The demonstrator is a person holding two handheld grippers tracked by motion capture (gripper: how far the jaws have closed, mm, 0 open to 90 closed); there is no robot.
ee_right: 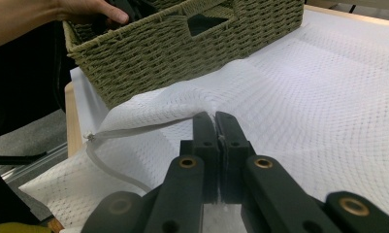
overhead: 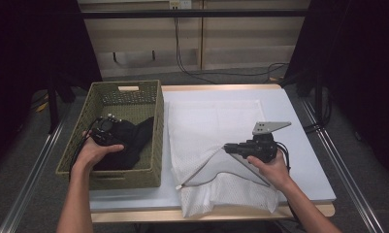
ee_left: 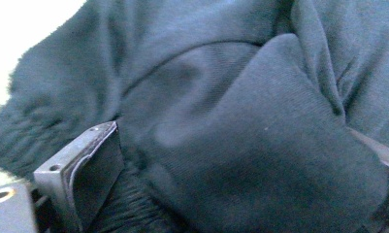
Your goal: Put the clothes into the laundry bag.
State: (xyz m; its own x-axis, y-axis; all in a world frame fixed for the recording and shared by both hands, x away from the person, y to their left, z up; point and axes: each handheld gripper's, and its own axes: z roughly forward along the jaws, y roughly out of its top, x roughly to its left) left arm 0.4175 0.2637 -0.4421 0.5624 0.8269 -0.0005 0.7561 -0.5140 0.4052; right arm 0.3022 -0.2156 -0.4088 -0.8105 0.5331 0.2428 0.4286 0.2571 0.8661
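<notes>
The right gripper (ee_right: 215, 121) has its 2 jaws pressed together on the upper layer of the white mesh laundry bag (ee_right: 328, 107), pinching it right at the zipper edge. That grip seems meant to lift the flap so the mouth gapes toward the basket side. Just left of its tips, the zipper (ee_right: 134, 127) runs away to its end near the front edge of the table (overhead: 299, 121), and the opening it frames lies below and beside the jaws. Ahead of the tips sits the woven basket (ee_right: 182, 63), its near wall touching or almost touching the bag, so anything moved across has to clear that rim first.

The left gripper (overhead: 106, 131) is down inside the basket, with the dark garment (ee_left: 240, 121) bulging between its 2 jaws; 1 pad (ee_left: 92, 179) lies against the cloth, but the far one is mostly hidden, so I can't tell whether it is truly clamped. Basket walls ring it closely on all 4 sides, leaving open room only upward.
</notes>
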